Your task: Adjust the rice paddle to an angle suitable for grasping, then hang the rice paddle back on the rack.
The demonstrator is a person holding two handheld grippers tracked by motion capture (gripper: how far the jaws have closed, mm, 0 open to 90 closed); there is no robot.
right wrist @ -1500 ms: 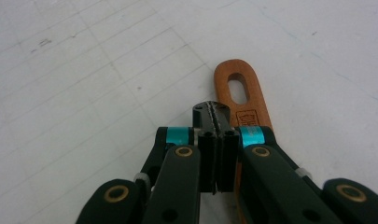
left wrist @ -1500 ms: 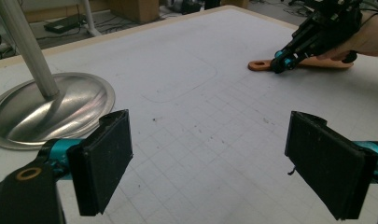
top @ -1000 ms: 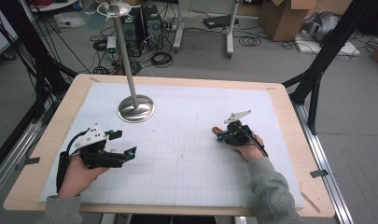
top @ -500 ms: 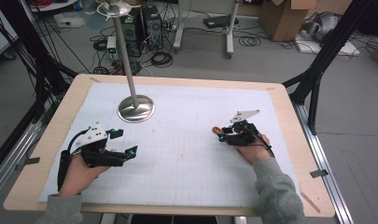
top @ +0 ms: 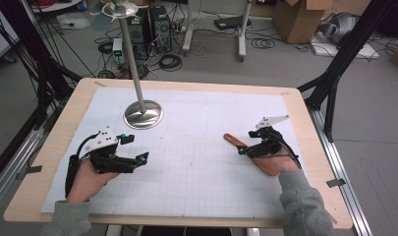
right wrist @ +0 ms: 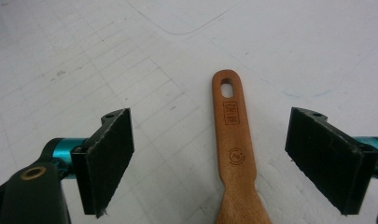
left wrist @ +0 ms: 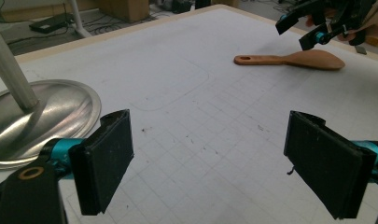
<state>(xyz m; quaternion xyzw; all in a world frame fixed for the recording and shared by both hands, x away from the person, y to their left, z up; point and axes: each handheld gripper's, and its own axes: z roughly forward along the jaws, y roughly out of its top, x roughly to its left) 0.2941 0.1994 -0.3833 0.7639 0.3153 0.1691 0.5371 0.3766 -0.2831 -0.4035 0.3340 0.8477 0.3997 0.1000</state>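
Note:
A wooden spatula lies flat on the white grid mat at the right, its holed handle pointing toward the mat's middle. My right gripper hovers over its handle. In the right gripper view the handle lies between the jaws; they have just been opening, and both pads stand well clear of the wood. My left gripper rests low at the left of the mat, open with nothing between its pads. From the left gripper view the spatula and the right gripper show far off.
A metal stand with a round shiny base and a tall pole sits at the back left of the mat. The wooden table edge frames the mat. Cables, boxes and black frame legs surround the table.
The right gripper's jaws went from shut on the spatula handle to wide apart. That hand drew back to the right and a little up, and the spatula now lies on the mat. The left hand stayed put.

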